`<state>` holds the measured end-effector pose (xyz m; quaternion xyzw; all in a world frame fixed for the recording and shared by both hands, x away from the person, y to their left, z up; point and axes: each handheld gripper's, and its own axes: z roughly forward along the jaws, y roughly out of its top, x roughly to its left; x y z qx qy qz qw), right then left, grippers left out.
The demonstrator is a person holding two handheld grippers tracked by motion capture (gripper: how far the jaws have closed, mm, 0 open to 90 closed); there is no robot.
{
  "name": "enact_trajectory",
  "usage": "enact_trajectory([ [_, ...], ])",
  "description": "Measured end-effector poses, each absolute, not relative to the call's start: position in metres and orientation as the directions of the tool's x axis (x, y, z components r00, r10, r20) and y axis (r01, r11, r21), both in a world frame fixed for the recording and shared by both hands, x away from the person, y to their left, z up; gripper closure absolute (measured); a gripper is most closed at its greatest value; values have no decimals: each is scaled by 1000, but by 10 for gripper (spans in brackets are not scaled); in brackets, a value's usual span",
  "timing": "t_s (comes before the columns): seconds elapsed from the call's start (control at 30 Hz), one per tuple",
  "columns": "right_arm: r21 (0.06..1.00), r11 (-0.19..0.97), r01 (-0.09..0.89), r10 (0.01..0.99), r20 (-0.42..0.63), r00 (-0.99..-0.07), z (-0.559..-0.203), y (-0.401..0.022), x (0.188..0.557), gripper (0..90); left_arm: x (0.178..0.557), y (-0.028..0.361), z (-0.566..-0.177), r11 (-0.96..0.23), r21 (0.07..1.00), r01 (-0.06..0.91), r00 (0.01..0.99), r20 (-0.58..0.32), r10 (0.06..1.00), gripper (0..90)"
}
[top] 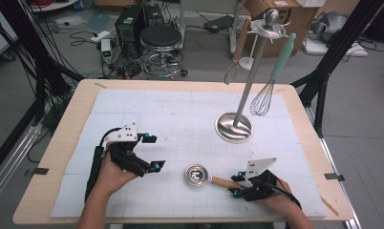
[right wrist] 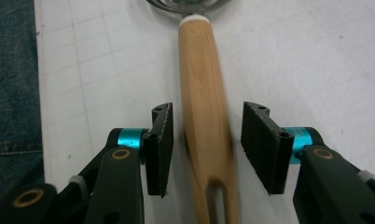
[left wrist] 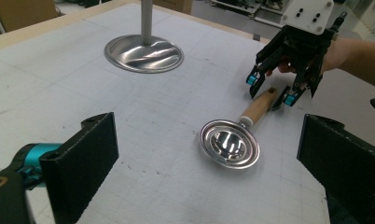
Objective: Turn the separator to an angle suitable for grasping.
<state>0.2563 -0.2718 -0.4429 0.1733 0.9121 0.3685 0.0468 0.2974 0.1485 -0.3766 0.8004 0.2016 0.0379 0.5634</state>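
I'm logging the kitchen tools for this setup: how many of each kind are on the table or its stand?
Whisks: 2, one teal-handled, one small
Wooden-handled strainer: 1
Steel stand: 1
Total: 4

Even, bright overhead light falls on the white bench [top: 147, 109], and shadows stay soft and short. Glare streaks the steel stand base [left wrist: 143, 52] at the upper left of the left gripper view. In the right gripper view the wooden handle [right wrist: 204, 107] is slightly blurred. The high view bends lines near its edges.
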Motion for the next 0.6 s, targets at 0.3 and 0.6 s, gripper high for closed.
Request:
enact_trajectory([
  [0.3, 682, 695, 227, 314, -4, -949, -442, -261, 255, 660, 297, 146, -376, -287, 918, 275, 920, -165, 355, 58],
  [0.6, 683, 709, 172, 249, -15, -968, -442, -228, 266, 660, 296, 145, -375, -290, 918, 269, 923, -161, 348, 59],
])
